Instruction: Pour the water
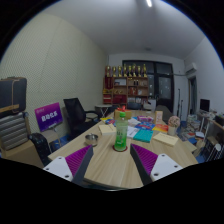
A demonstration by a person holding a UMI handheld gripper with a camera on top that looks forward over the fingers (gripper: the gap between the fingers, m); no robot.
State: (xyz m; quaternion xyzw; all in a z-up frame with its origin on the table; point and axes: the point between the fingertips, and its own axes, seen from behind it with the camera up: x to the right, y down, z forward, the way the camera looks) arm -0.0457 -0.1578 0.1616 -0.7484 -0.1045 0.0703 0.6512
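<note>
- Our tongs (110,165) stand open above the light wooden desk (112,168), nothing held between their two purple-padded fingers (72,160).
- We see the clear green plastic bottle with a pale cap (121,131) upright on the desk, just ahead of the fingers and between their lines.
- A small metal cup (92,140) sits just left of the bottle; we cannot make out its contents.
- Coloured boxes and papers (144,132) clutter the far desk, too small to identify.
- A black office chair (76,113) stands behind, partly hidden.
</note>
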